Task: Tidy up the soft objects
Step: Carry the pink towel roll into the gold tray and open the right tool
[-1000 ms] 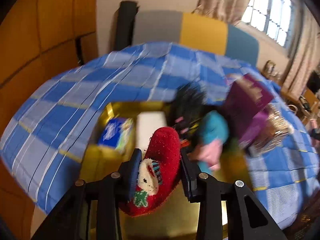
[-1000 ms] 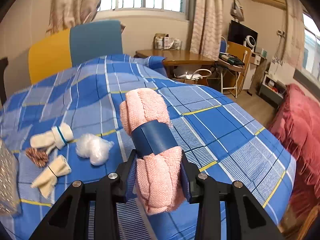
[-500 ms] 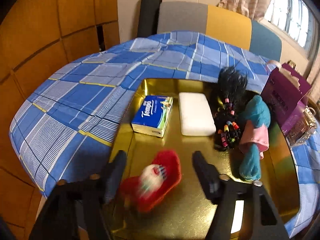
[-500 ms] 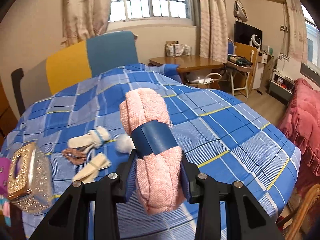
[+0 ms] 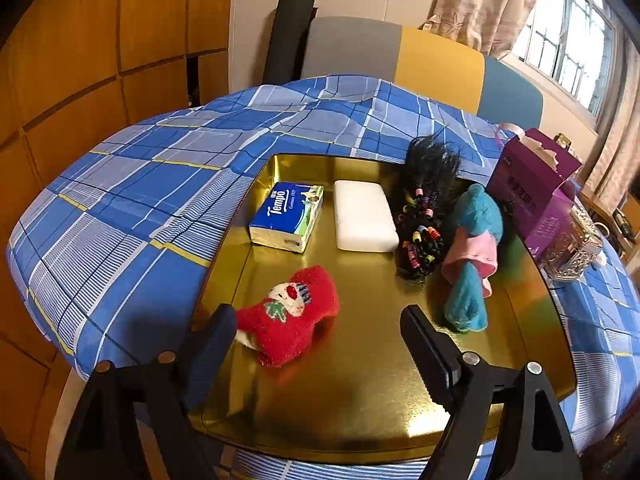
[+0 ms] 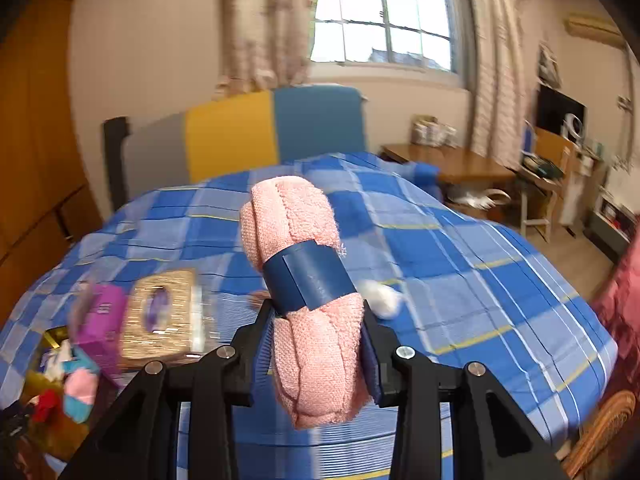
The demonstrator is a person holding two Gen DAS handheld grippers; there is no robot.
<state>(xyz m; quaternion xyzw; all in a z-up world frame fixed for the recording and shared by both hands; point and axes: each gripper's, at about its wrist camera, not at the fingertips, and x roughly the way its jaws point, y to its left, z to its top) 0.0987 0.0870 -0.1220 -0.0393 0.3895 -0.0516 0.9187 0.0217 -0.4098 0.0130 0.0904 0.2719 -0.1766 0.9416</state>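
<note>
My left gripper [image 5: 316, 332] is open and empty above the near part of a gold tray [image 5: 360, 400]. A red Christmas sock [image 5: 292, 316] lies on the tray just ahead of its left finger. Further back on the tray lie a blue Tempo tissue pack [image 5: 286, 216], a white sponge block [image 5: 362, 216], a black hair piece with beads [image 5: 424, 208] and a teal and pink sock [image 5: 472, 256]. My right gripper [image 6: 318, 332] is shut on a rolled pink towel [image 6: 308, 292] with a blue band, held above the blue checked cloth [image 6: 460, 264].
A purple box [image 5: 532, 188] and a clear tissue holder [image 5: 572, 248] stand right of the tray; both show blurred in the right wrist view, the holder [image 6: 164, 316] beside the box [image 6: 100, 320]. A white cotton ball [image 6: 384, 300] lies on the cloth. A multicoloured chair back [image 5: 400, 60] stands behind the table.
My left gripper opened and let the red sock drop onto the tray, then drew back. My right gripper swung left with the pink towel still held.
</note>
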